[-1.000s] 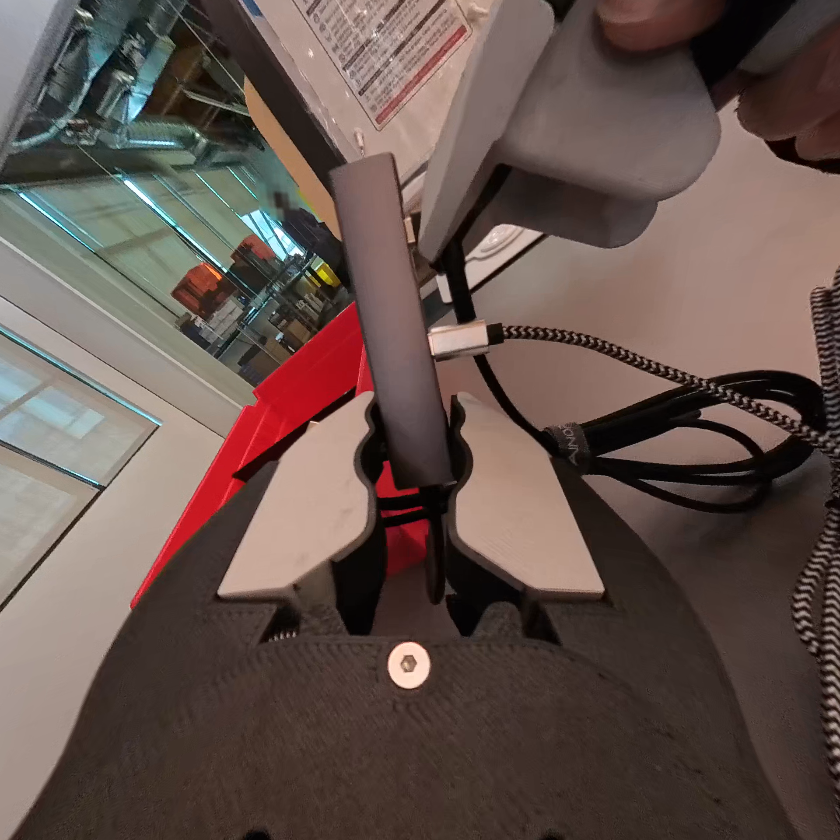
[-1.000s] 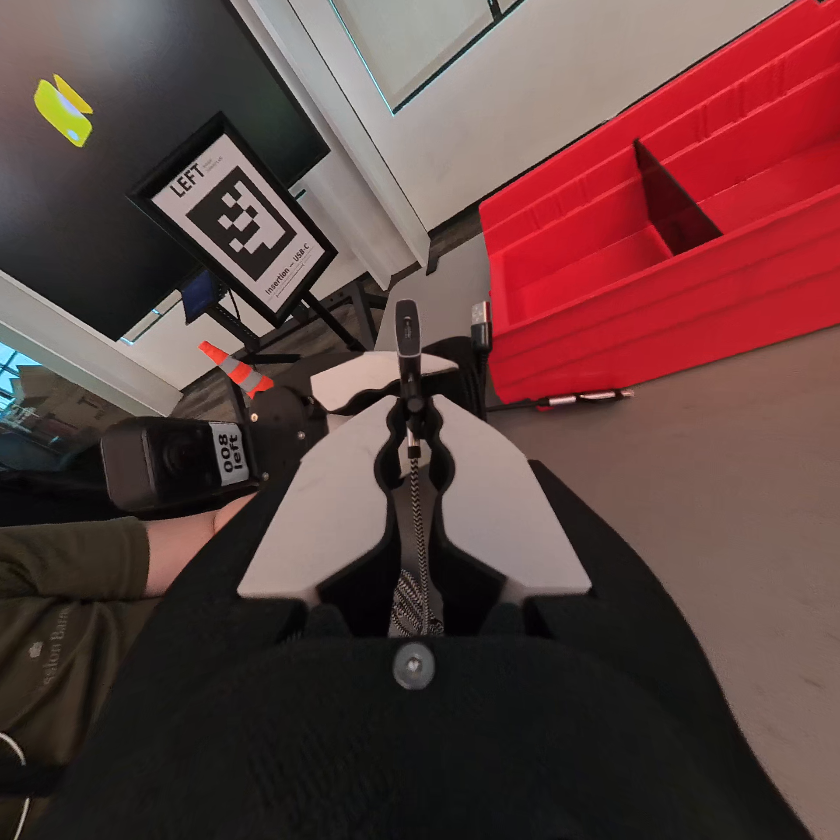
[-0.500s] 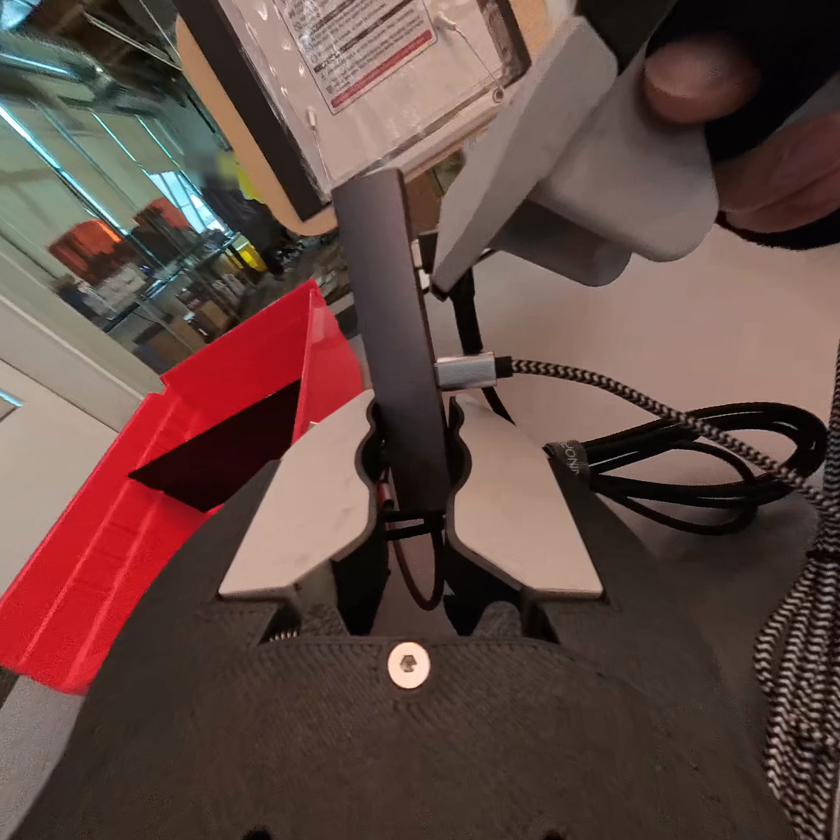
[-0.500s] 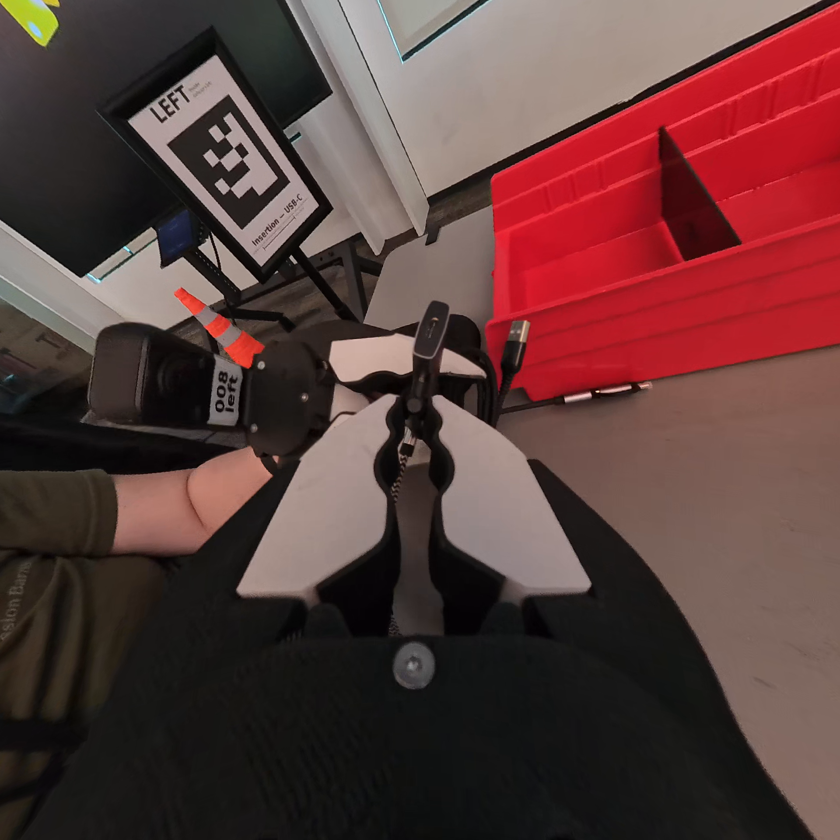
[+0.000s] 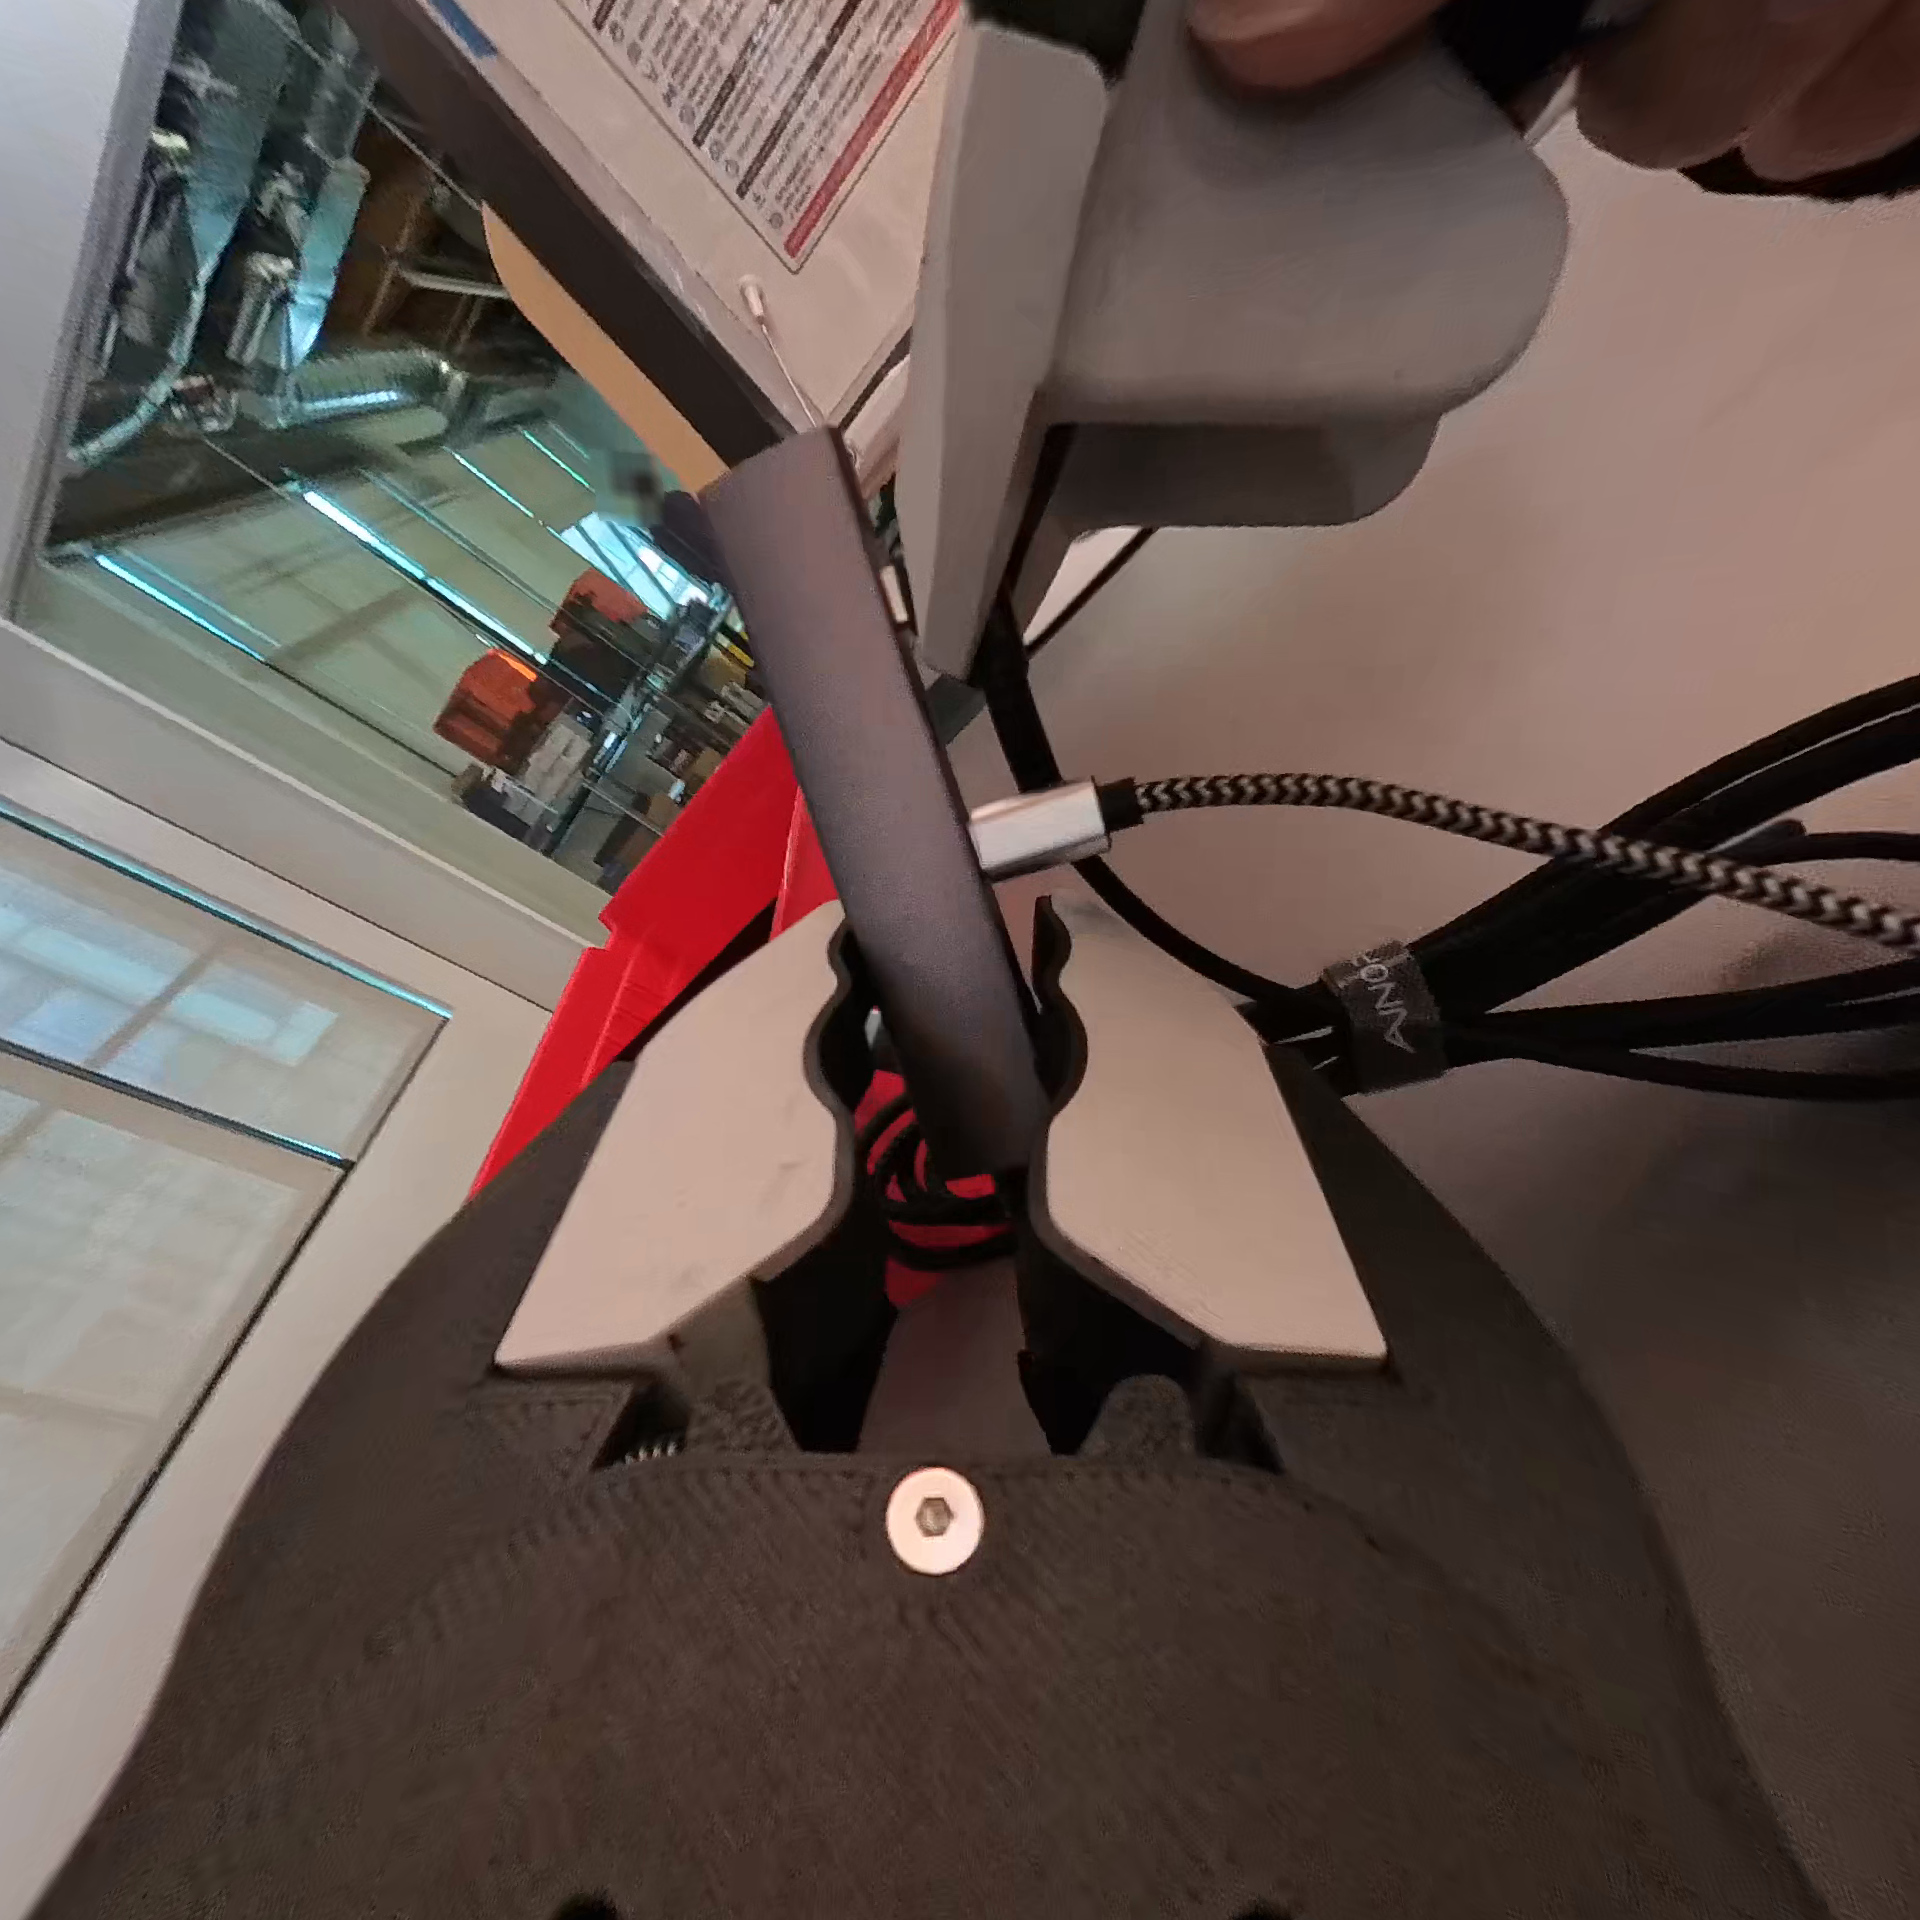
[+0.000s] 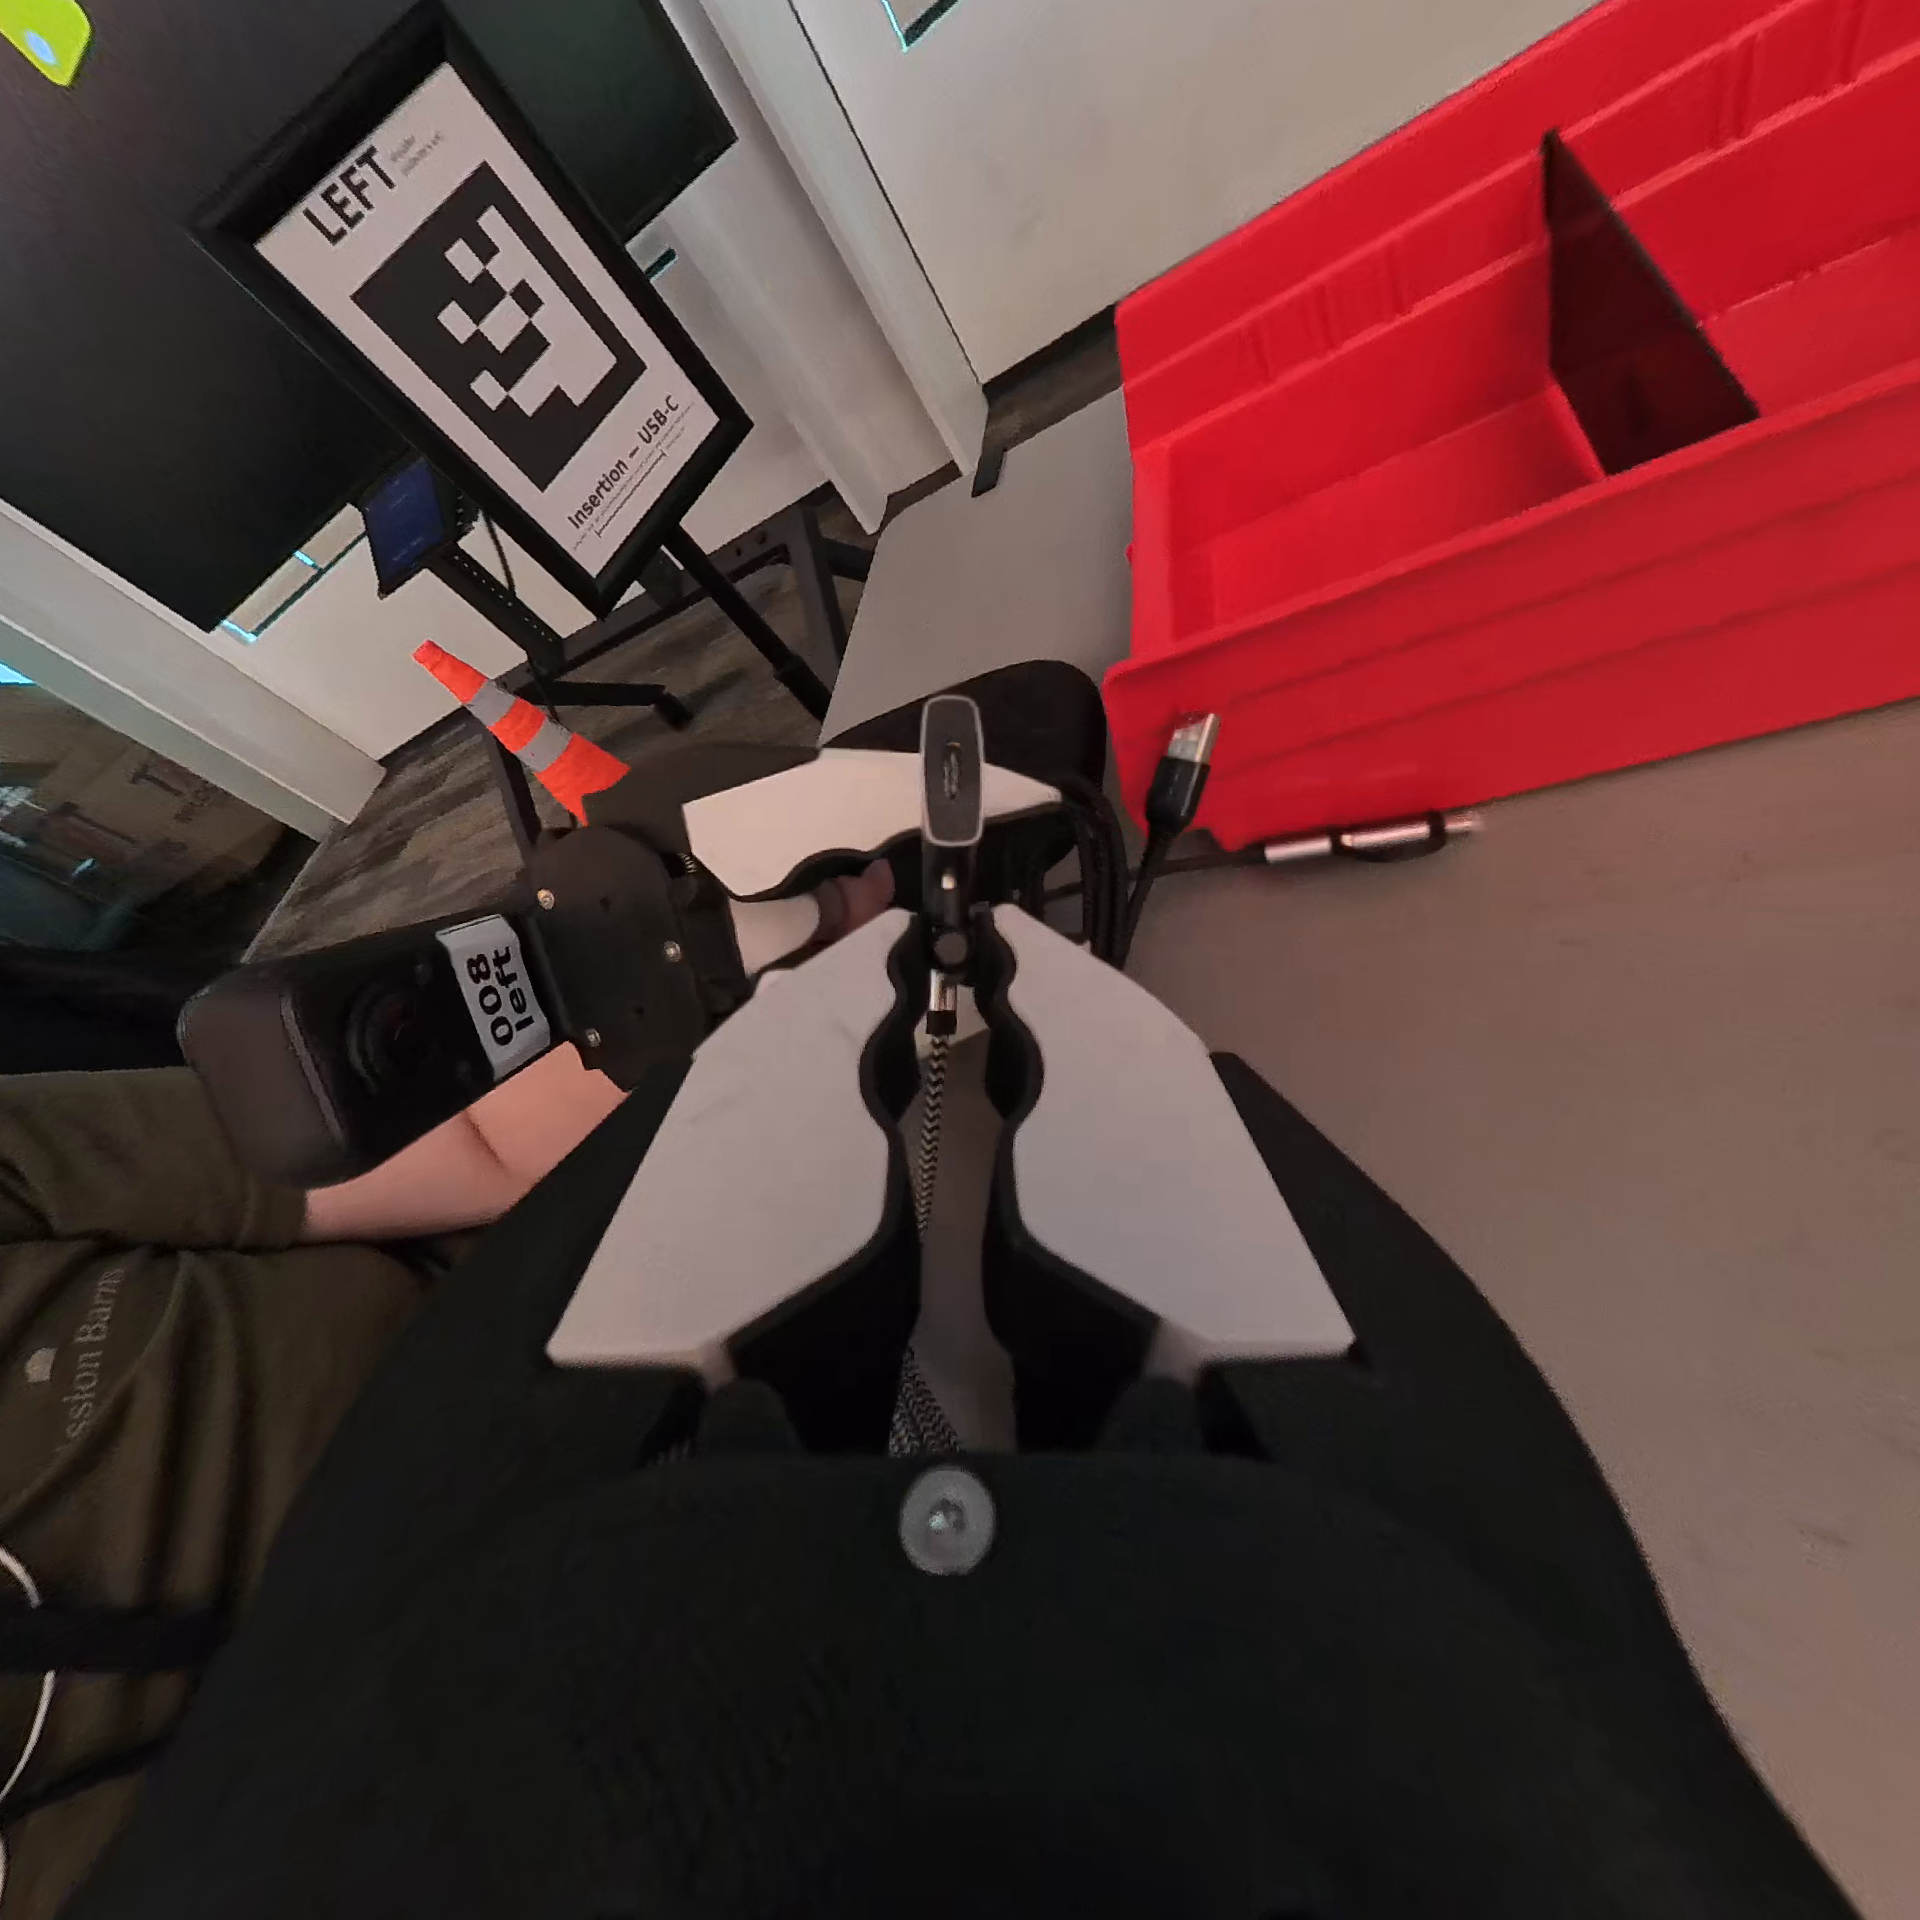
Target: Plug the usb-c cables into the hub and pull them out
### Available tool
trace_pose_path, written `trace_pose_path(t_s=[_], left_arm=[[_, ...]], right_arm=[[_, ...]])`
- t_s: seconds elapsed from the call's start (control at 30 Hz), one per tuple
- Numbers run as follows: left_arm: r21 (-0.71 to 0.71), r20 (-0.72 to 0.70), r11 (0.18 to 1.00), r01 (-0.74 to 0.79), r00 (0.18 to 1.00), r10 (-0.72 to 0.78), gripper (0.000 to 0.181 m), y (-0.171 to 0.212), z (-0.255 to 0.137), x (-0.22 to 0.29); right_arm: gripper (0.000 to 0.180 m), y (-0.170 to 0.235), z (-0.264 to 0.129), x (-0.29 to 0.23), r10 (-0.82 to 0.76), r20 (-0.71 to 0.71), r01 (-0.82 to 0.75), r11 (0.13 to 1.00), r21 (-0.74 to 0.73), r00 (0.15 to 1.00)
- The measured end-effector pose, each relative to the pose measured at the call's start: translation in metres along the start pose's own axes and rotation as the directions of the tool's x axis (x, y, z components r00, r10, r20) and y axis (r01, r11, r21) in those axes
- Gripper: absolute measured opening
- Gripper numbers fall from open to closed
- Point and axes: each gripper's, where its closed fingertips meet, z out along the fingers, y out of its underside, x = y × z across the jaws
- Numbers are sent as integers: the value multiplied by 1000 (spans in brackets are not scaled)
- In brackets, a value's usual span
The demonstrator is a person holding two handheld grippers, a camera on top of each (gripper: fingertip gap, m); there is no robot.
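My left gripper (image 5: 940, 935) is shut on the lower end of a dark grey hub (image 5: 852, 727), which stands up between the fingers. A silver USB-C plug (image 5: 1039, 831) on a braided cable sits in the hub's right side. My right gripper (image 5: 940, 623) is at the hub's upper right side. In the right wrist view my right gripper (image 6: 945, 925) is shut on a small plug with a braided cable (image 6: 930, 1091). The plug tip meets the hub (image 6: 951, 769), seen end-on. I cannot tell how deep it sits.
A red divided bin (image 6: 1455, 582) stands on the grey table (image 6: 1558, 1143) beyond the hub. A loose USB-A plug (image 6: 1184, 758) and a silver connector (image 6: 1361, 836) lie by its front wall. A bundle of black cables (image 5: 1558, 1029) lies to the right. A framed marker sign (image 6: 488, 343) stands behind. My right fingertips sit around 4 centimeters from my left ones.
Both grippers keep their hold. The left view swung toward the red bin and back toward the window. The black cable bundle now sits closer to my left gripper.
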Motion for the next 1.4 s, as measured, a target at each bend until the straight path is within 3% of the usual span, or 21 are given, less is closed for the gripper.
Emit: trace_pose_path(t_s=[0.23, 0.3, 0.4, 0.67, 1.0, 1.4], left_arm=[[-4, -46, 999, -51, 998, 51, 30, 1, 1, 3], [-22, -48, 996, 82, 995, -83, 29, 4, 5, 1], [-29, -55, 907, 420, 906, -421, 23, 2, 8, -5], [-70, 0, 815, 575, 817, -576, 21, 7, 12, -8], [-44, 72, 861, 506, 861, -503, 21, 6, 11, -14], [-62, 89, 836, 545, 837, -539, 21, 10, 10, -14]], right_arm=[[7, 3, -1, 3, -15, -1, 15, 1000, -22, 1000], [7, -2, 1, 4, -42, -9, 42, 999, 24, 999], [7, -19, 5, 1, -55, -17, 57, 979, 198, 998], [8, -26, 6, 7, 6, -37, 6, 948, 317, 999], [8, -29, 5, 7, 11, -81, 22, 917, 397, 997], [7, -31, 3, 9, 56, -24, -40, 899, 437, 998]])
